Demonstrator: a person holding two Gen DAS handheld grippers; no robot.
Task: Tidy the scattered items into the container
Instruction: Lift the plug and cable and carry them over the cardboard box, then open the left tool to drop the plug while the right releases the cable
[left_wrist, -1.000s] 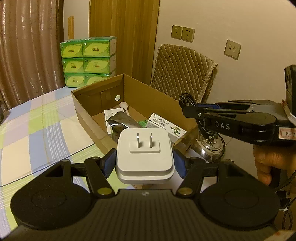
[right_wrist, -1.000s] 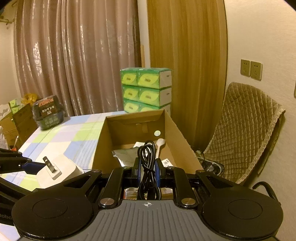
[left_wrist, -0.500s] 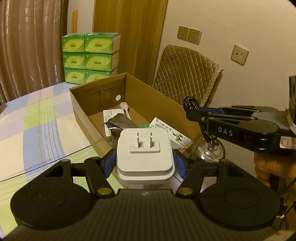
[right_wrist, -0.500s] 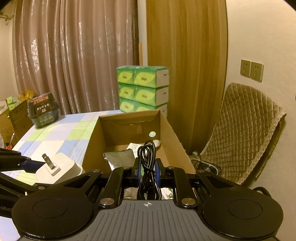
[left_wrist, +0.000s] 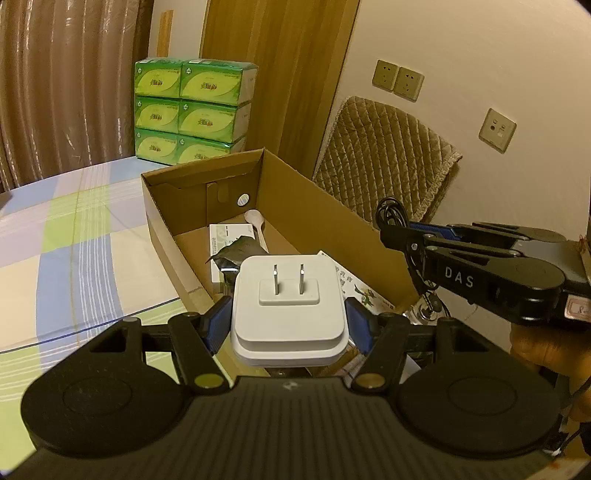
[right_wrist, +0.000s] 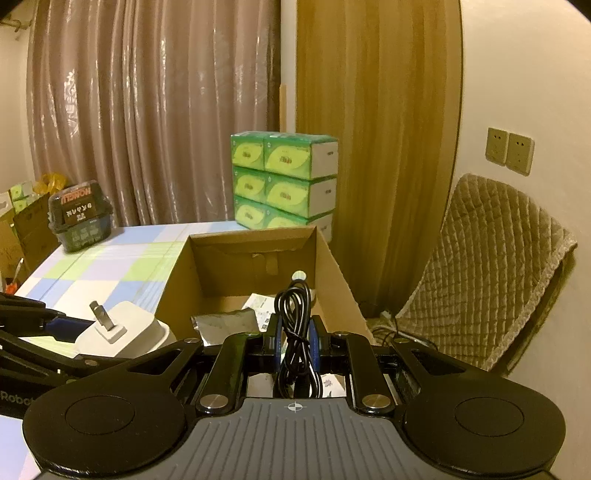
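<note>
1. Cardboard box (left_wrist: 295, 206) sits on the table (left_wrist: 74, 258), open top, near the table's edge by the chair. Already inside: a spoon (left_wrist: 256, 225), a dark foil packet (left_wrist: 236, 251), a white leaflet (left_wrist: 225, 234) and a printed carton (left_wrist: 354, 286). So part of the tidying looks done.

2. Left hand-held gripper (left_wrist: 288, 325) is clamped on a white charger (left_wrist: 288, 306), one blue pad on each side of its body. The charger is held in the air at the near end of the box, roughly over the near wall, not yet lowered in.

3. Right hand-held gripper (right_wrist: 295, 343) is clamped on a bundled black cable (right_wrist: 295, 332). It hangs above the near right part of the box, also not yet released.

4. Orientation, charger: squarish, flat block with no marked long axis; its two metal prongs (left_wrist: 288, 277) point forward and slightly up, toward the far end of the box. Broad face tilted up.

5. Orientation, cable: the coil's long axis runs along the gripper's fingers, looped end forward toward the box's far wall, the rest trailing back between the fingers.

6. Judgement: two items remain in hand; both need lowering and release. Whether other loose items lie on the table I cannot tell; the visible tablecloth patch shows none.
</note>
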